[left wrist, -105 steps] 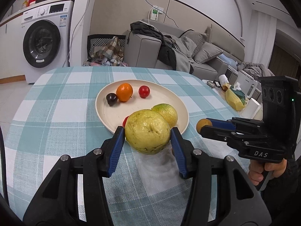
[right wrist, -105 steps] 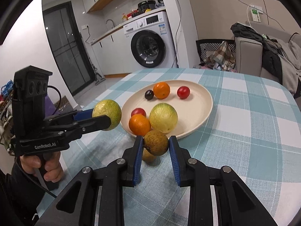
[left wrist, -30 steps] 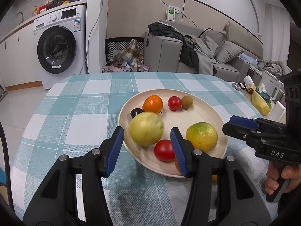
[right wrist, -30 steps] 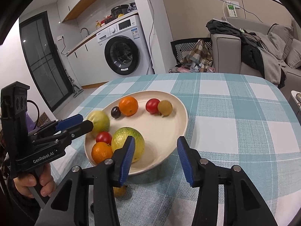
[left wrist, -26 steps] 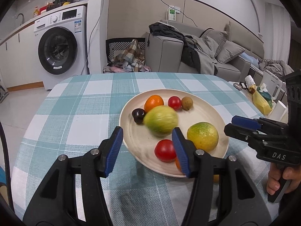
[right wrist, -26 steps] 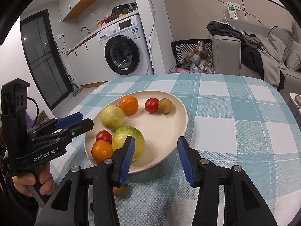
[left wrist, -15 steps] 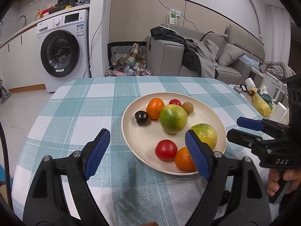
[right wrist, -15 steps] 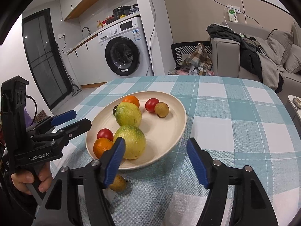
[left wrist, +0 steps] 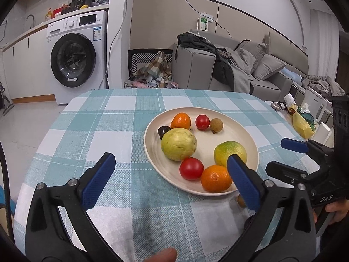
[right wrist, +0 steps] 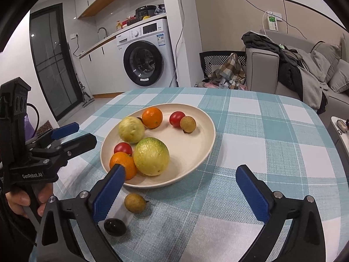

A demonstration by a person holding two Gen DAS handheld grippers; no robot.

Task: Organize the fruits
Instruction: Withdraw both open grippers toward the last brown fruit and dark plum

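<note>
Longan [right wrist: 135, 202], lower left of frame, is lying light and thin-shelled beside the plate [right wrist: 202, 152]; you are holding both hand-held grippers [right wrist: 181, 187] [left wrist: 172, 174] wide and empty, so pinch its middle gently.

Ahead of both grippers, the tablecloth [left wrist: 113, 131] shows a coarse woven cloth texture, matt; the plate [right wrist: 196, 152] on it is smooth with a satin cream finish. Finger pads [right wrist: 108, 191] are matt blue, apparently rubbery, on black plastic arms with bright metal screws; the tomatoes [left wrist: 191, 168] look glossy, the pale green fruit [left wrist: 178, 144] dull and dimpled.
</note>
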